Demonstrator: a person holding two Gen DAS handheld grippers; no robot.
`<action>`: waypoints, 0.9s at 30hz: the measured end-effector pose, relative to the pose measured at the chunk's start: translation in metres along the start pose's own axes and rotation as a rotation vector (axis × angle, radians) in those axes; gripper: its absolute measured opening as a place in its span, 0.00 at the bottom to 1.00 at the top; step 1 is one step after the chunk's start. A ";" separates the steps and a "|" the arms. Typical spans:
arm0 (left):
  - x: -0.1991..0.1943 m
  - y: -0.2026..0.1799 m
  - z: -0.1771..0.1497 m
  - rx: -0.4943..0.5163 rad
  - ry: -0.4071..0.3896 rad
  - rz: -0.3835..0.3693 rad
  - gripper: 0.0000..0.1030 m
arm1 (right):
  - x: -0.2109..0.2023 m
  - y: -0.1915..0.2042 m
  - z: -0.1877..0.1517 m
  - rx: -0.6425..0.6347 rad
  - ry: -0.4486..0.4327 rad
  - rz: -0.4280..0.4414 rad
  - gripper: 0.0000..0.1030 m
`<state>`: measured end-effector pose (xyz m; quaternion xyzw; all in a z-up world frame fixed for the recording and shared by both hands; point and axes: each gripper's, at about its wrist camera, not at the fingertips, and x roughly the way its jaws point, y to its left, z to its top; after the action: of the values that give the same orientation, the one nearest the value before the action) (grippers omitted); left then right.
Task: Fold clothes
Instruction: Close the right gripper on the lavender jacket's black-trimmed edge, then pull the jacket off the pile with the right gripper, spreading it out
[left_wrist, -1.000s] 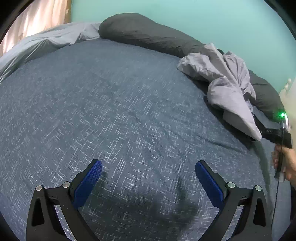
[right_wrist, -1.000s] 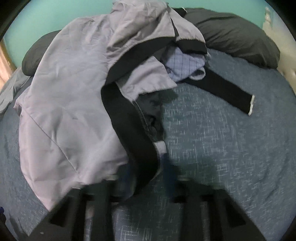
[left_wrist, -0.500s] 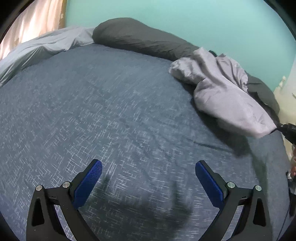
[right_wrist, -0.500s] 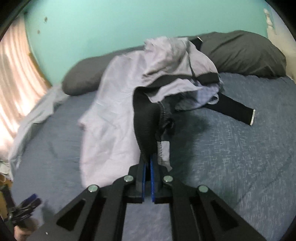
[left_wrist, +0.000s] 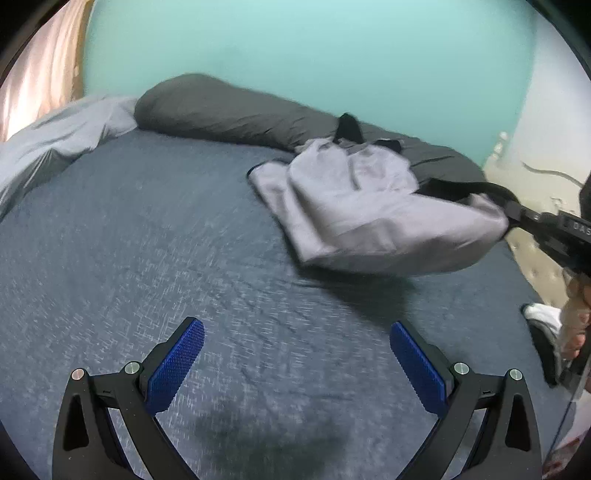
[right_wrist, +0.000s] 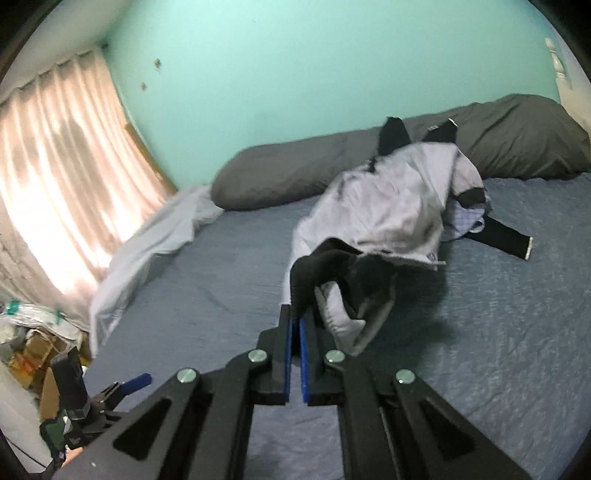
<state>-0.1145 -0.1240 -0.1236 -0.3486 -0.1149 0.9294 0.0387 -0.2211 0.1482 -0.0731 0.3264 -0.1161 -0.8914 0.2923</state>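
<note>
A pale grey garment (left_wrist: 369, 206) with black trim hangs stretched above the blue bedsheet (left_wrist: 147, 240), its far end still on the clothes pile by the pillows. In the right wrist view my right gripper (right_wrist: 295, 319) is shut on the garment's black edge (right_wrist: 314, 269), and the grey cloth (right_wrist: 388, 206) trails away from it. The left wrist view shows that same gripper (left_wrist: 517, 216) at the right, pulling the cloth taut. My left gripper (left_wrist: 295, 326) hovers open over bare sheet, well short of the garment, with nothing between its blue pads.
Dark grey pillows (left_wrist: 221, 110) line the head of the bed against a teal wall. A pale duvet (left_wrist: 55, 140) lies bunched at the left. A checked light garment (right_wrist: 465, 221) and a black sleeve (right_wrist: 506, 236) remain in the pile. Curtain (right_wrist: 55, 166) and floor clutter (right_wrist: 29, 343) sit left.
The right gripper closed on the garment's black edge, then rose and drew back, lifting the grey cloth off the bed. The left gripper rose, staying open.
</note>
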 end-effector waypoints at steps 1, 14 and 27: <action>-0.008 -0.004 0.000 0.007 -0.002 -0.007 1.00 | -0.008 0.009 -0.001 -0.003 -0.007 0.012 0.02; -0.091 -0.042 -0.002 0.087 -0.022 -0.070 1.00 | -0.100 0.092 -0.003 -0.027 -0.051 0.143 0.02; -0.077 -0.065 -0.016 0.103 0.008 -0.174 1.00 | -0.112 0.105 -0.024 -0.007 0.018 0.176 0.02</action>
<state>-0.0463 -0.0691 -0.0708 -0.3387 -0.0965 0.9257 0.1378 -0.0895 0.1301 0.0078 0.3221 -0.1384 -0.8596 0.3717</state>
